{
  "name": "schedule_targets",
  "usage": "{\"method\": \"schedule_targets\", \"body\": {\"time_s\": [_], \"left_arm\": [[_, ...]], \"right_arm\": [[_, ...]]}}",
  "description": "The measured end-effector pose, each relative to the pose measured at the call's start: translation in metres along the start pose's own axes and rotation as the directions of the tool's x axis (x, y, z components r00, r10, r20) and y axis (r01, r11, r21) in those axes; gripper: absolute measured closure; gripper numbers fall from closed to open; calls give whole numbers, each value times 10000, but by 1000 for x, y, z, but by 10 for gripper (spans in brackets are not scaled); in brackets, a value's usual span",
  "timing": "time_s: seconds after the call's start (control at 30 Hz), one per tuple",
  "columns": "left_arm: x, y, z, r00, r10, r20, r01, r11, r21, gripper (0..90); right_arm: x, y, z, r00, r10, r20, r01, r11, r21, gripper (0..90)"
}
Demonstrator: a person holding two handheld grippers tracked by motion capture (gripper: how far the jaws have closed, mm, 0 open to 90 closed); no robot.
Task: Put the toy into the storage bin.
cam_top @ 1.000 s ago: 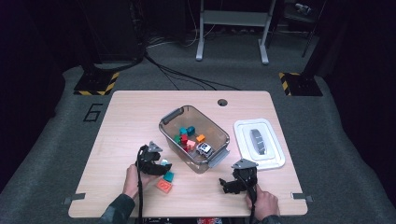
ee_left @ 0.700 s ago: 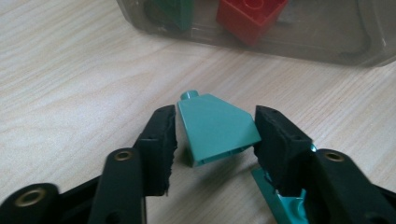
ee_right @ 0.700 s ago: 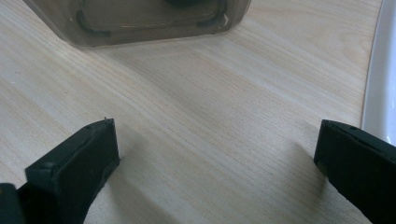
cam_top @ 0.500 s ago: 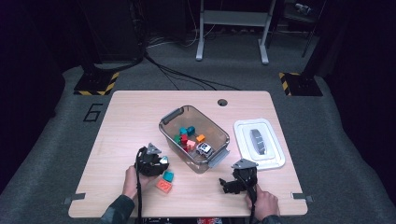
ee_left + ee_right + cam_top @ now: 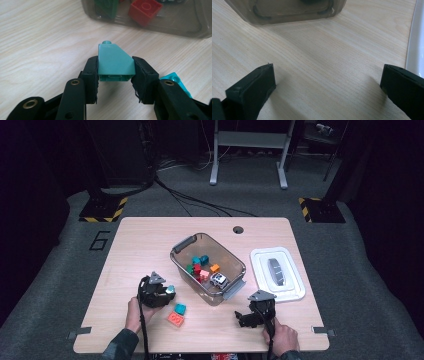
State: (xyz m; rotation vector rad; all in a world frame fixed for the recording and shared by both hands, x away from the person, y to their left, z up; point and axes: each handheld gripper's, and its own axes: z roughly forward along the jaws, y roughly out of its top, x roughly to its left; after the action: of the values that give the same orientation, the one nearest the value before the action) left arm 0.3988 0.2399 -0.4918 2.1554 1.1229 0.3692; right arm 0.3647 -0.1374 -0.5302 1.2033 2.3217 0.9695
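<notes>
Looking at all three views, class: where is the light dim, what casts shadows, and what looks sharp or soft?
High view: floor dark, table lit. Left gripper view: mint brick sharp, bin softer. Right gripper view: soft shadows beside the jaws on the wood.

Dim room, grey carpet floor (image 5: 60,270), black cables (image 5: 190,202), metal stand (image 5: 247,150).

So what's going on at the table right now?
A person is sorting toy bricks with two hand-held tools. The left tool has just closed on a mint sloped brick, gripping it by its sides on the table beside the clear bin. The right tool rests open over bare wood near the white lid, holding nothing. A teal brick and an orange brick lie loose outside the bin, which already holds several.
</notes>
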Motion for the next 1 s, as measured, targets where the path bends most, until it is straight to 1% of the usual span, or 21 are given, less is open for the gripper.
{"method": "schedule_targets", "body": {"time_s": [0.1, 0.13, 0.17, 0.2, 0.23, 0.27, 0.3, 0.37, 0.4, 0.43, 0.47, 0.5, 0.53, 0.6, 0.63, 0.73, 0.8, 0.9, 0.93, 0.97, 1.0], "left_arm": [[4, 2, -7, 9999, 101, -26, -101, 9999, 82, 589], [5, 2, -9, 10000, 94, -32, -94, 9999, 53, 590], [7, 3, -11, 9998, 189, -58, -189, 9998, 102, 590], [8, 3, -14, 9999, 81, -81, -81, 10000, -7, 590], [9, 4, -16, 9998, 201, -57, -201, 9998, 95, 590], [10, 4, -17, 10000, 37, -63, -37, 10000, -50, 590], [11, 5, -20, 10000, 10, -82, -10, 10000, -70, 590], [13, 5, -22, 9999, 107, -120, -108, 9999, -41, 590], [15, 6, -26, 9999, 50, -135, -51, 10000, -76, 590], [15, 7, -28, 9997, -149, -177, 144, 9995, -271, 590], [16, 7, -30, 9998, -59, -191, 55, 9997, -218, 590], [17, 8, -32, 9996, -173, -233, 165, 9993, -348, 590], [18, 9, -34, 9997, -112, -238, 105, 9995, -292, 590], [20, 10, -38, 9996, -127, -256, 118, 9992, -369, 590], [21, 12, -40, 9993, -213, -313, 199, 9988, -451, 590], [23, 15, -45, 9993, -218, -318, 202, 9986, -494, 590], [24, 18, -49, 9993, -168, -323, 154, 9988, -457, 590], [25, 21, -52, 9991, -158, -393, 135, 9982, -581, 590], [26, 23, -56, 9993, -42, -377, 23, 9987, -509, 590], [26, 25, -57, 9991, -122, -408, 97, 9981, -611, 590], [27, 27, -59, 9991, -61, -426, 35, 9981, -608, 590]], "right_arm": [[0, 0, 0, 10000, 0, -3, 0, 10000, -2, 0], [1, 0, 0, 10000, 89, 4, -89, 10000, -28, 0], [0, 0, 0, 10000, 39, 2, -39, 10000, -14, 0], [1, 0, 0, 10000, 87, 6, -87, 10000, -28, 0], [1, 0, 0, 10000, 86, 6, -86, 10000, -29, 0], [1, 0, 0, 10000, 84, 4, -84, 10000, -30, 0], [1, 0, 0, 10000, 81, 5, -81, 10000, -27, 0], [1, 0, 0, 10000, 86, 5, -86, 10000, -27, 0], [1, 0, 0, 10000, 89, 5, -89, 10000, -29, 0], [1, 0, 0, 10000, 85, 5, -85, 10000, -27, 0], [1, 0, 0, 10000, 91, 6, -91, 10000, -27, 0], [1, 0, 0, 10000, 85, 5, -85, 10000, -29, 0], [1, 0, 0, 10000, 88, 5, -88, 10000, -27, 0], [1, 0, 0, 10000, 89, 6, -89, 10000, -27, 0], [1, 0, 0, 10000, 89, 6, -89, 10000, -28, 0], [1, 0, 0, 10000, 82, 4, -82, 10000, -30, 0], [1, 0, 0, 10000, 84, 6, -84, 10000, -28, 0], [1, 0, 0, 10000, 88, 5, -88, 10000, -27, 0], [1, 0, 0, 10000, 88, 6, -88, 10000, -28, 0], [1, 0, 0, 10000, 83, 4, -83, 10000, -28, 0], [1, 0, 0, 10000, 86, 6, -86, 10000, -29, 0]]}}
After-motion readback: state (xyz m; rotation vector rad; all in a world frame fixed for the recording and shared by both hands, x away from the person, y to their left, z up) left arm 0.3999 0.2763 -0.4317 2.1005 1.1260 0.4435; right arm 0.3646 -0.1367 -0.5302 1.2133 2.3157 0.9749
